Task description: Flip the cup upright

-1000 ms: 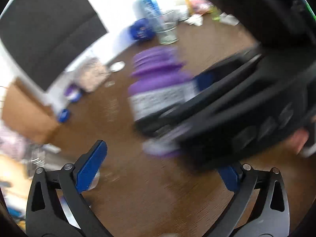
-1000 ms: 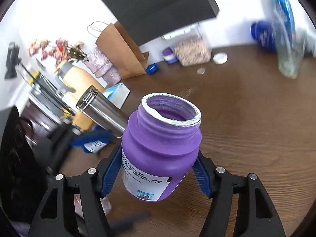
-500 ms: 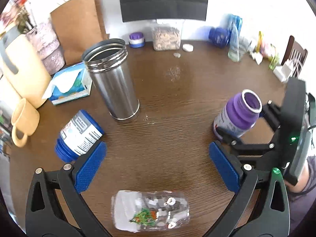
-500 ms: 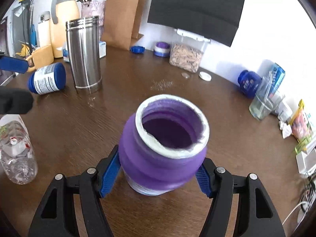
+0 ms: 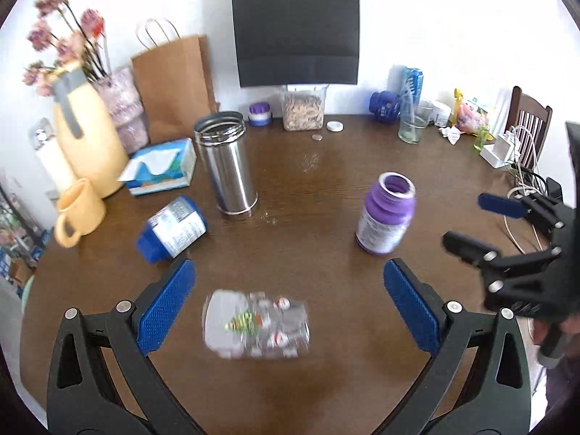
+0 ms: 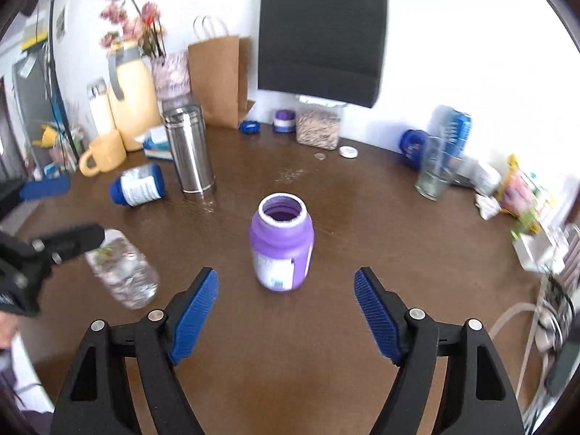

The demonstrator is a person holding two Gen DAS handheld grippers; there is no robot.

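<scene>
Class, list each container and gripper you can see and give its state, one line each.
Purple jar: upright, open, free.
Steel tumbler: upright, lidless.
Blue bottle: on its side.
Clear bottle: on its side.
Yellow mug: upright.
Glass: upright.
Left gripper: jaws open, empty.
Right gripper: jaws open, empty.

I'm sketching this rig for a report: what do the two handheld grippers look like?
Both match: the left gripper and the right gripper each have two black plastic arms with triangular cut-outs and silver pivot rivets. The arms end in blue pads with a fine dotted grip texture. From the side, the right gripper shows a bulky black body. No cables or markings show on them.
</scene>
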